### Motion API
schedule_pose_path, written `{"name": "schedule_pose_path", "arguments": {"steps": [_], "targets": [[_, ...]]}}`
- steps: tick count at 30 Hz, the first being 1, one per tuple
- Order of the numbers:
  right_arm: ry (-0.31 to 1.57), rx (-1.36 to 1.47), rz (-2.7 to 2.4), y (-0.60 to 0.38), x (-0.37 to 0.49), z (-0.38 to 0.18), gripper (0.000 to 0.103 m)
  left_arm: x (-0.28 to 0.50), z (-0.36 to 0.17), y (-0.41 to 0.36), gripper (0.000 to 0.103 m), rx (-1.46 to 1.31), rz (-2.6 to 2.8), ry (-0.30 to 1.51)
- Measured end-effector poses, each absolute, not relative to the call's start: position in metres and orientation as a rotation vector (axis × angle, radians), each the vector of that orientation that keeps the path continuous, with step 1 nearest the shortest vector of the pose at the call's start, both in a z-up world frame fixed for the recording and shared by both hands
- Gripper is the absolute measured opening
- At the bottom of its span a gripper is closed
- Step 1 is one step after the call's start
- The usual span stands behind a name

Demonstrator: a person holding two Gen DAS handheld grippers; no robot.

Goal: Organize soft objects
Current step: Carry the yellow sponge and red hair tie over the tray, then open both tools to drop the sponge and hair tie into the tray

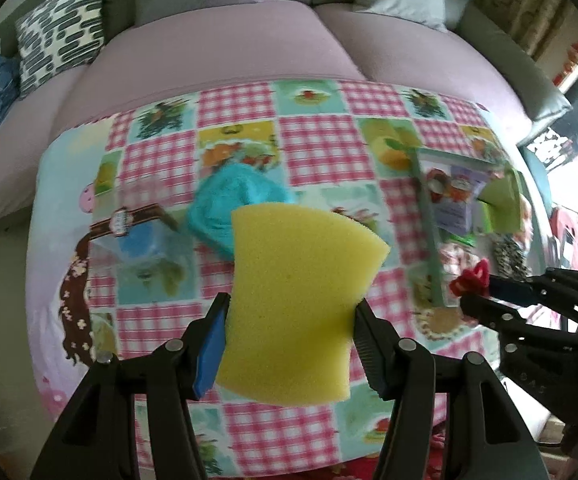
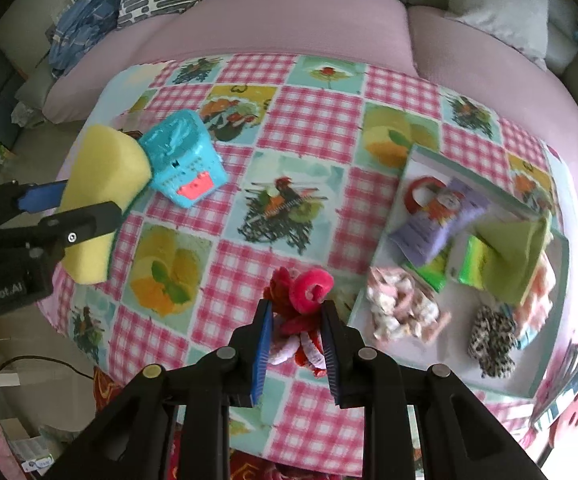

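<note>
A yellow sponge hangs above the table, with my left gripper shut on its two sides. The right wrist view shows that sponge and the left gripper at the far left. My right gripper is shut on a red and pink fuzzy bundle, also off the table. From the left wrist view the bundle and the right gripper sit at the right edge. A shallow tray at the right holds several soft things.
A checked patchwork cloth covers the table. A blue basket with teal cloth inside stands at the left. A clear box sits beside it. The tray holds a purple pouch, a green cloth and a leopard scrunchie. A purple sofa runs behind.
</note>
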State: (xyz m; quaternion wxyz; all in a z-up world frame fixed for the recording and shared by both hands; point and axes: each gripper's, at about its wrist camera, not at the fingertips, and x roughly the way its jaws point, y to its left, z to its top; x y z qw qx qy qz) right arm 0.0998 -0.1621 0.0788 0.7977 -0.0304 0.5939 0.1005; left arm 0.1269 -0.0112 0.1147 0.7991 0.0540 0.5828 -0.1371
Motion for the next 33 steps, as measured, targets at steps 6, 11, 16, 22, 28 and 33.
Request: {"name": "schedule_pose_path", "arguments": {"steps": [6, 11, 16, 22, 28, 33], "targets": [[1.279, -0.027, 0.188, -0.199, 0.08, 0.076, 0.026, 0.109, 0.115, -0.064, 0.06, 0.147, -0.365, 1.236], [1.285, 0.023, 0.14, -0.243, 0.066, 0.07, 0.026, 0.1, 0.104, -0.116, 0.06, 0.159, -0.434, 1.235], [1.303, 0.076, 0.062, -0.294, 0.055, 0.055, 0.026, 0.096, 0.086, -0.161, 0.061, 0.159, -0.487, 1.238], [1.326, 0.128, -0.002, -0.34, 0.051, 0.032, 0.026, 0.102, 0.056, -0.197, 0.061, 0.155, -0.506, 1.293], [1.353, 0.157, -0.024, -0.36, 0.058, 0.009, 0.026, 0.116, 0.039, -0.217, 0.061, 0.135, -0.5, 1.291], [1.359, 0.169, -0.03, -0.37, 0.068, -0.004, 0.026, 0.128, 0.025, -0.228, 0.061, 0.124, -0.508, 1.293]]}}
